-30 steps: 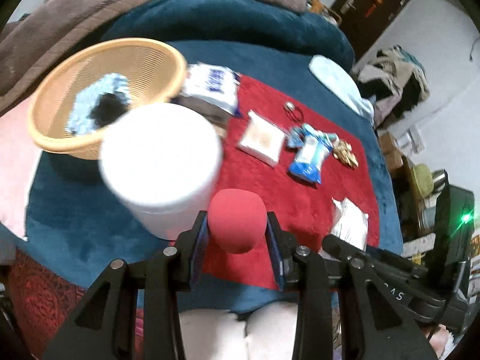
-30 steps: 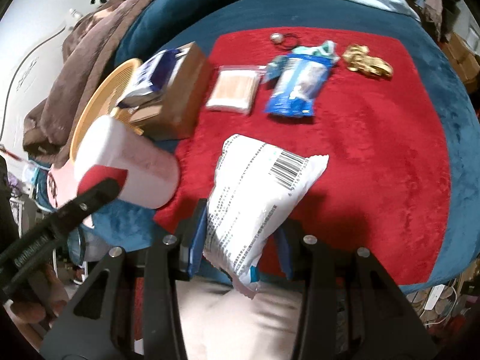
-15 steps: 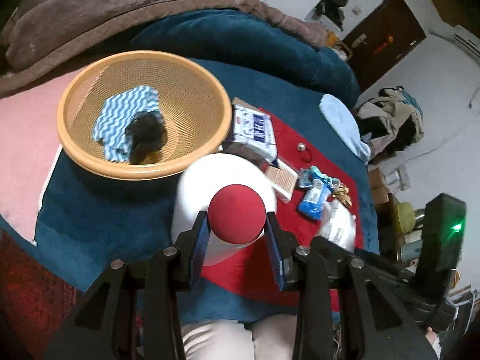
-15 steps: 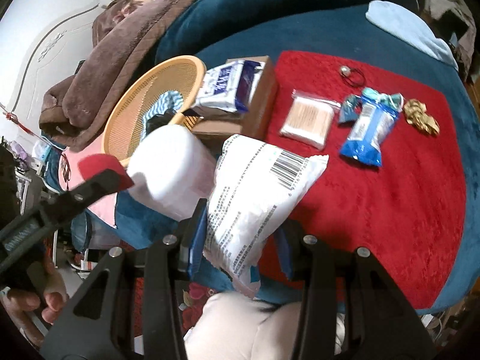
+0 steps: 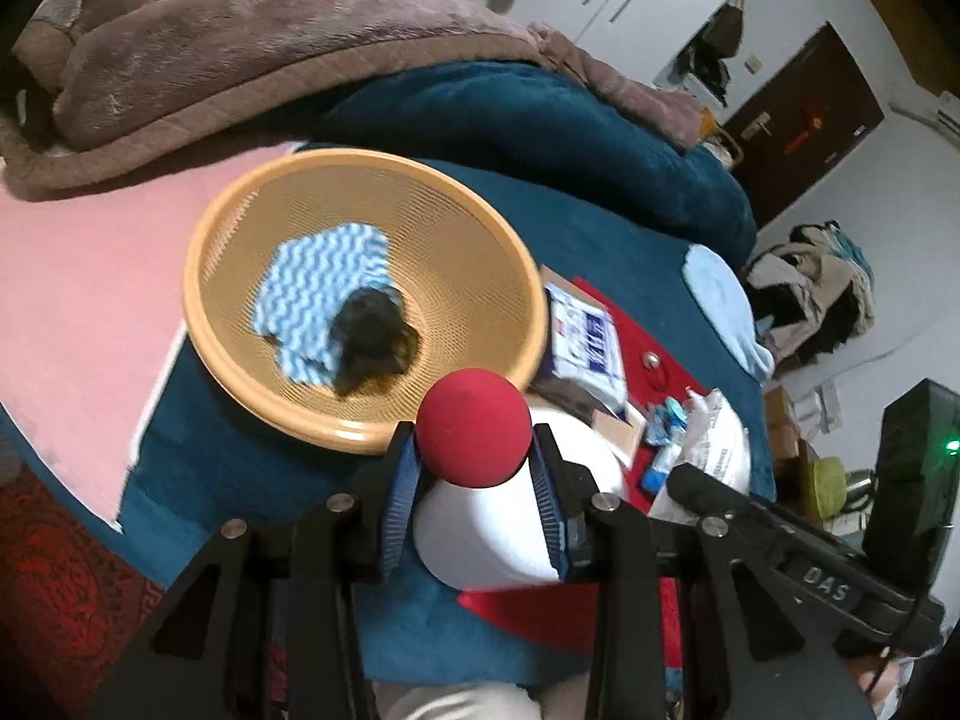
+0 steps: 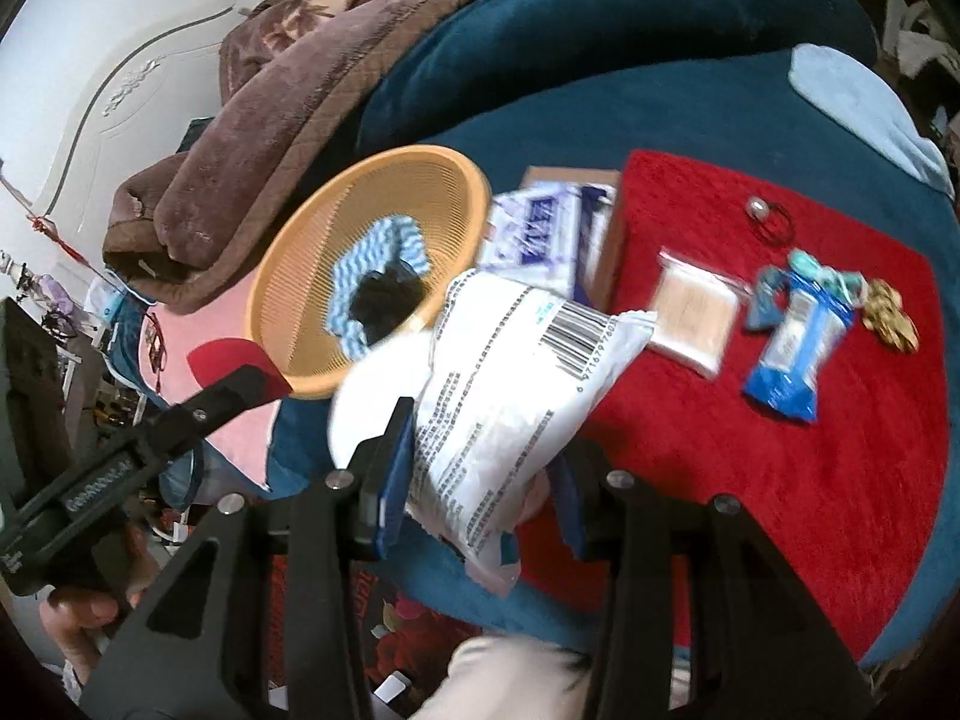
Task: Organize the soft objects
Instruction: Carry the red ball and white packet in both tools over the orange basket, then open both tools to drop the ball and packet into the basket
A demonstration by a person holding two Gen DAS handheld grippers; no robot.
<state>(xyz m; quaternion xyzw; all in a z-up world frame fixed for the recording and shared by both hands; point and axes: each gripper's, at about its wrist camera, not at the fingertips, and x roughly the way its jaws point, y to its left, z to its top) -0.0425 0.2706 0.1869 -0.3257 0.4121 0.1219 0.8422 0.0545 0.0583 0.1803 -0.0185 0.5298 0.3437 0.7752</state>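
My left gripper is shut on a red foam ball, held just off the near rim of the orange mesh basket. Inside the basket lie a blue-and-white wavy cloth and a dark fuzzy lump. My right gripper is shut on a white printed soft pack, carried above the white tub, to the right of the basket. The left gripper with the ball shows at the left of the right wrist view.
A white tub stands below the ball. On the red mat lie a tissue pack on a brown box, a cotton-swab bag, a blue wipes pack, a gold trinket and a hair tie. A brown blanket lies behind.
Both grippers have travelled left toward the basket and risen a little, each keeping its load. The basket now fills the middle of the left wrist view.
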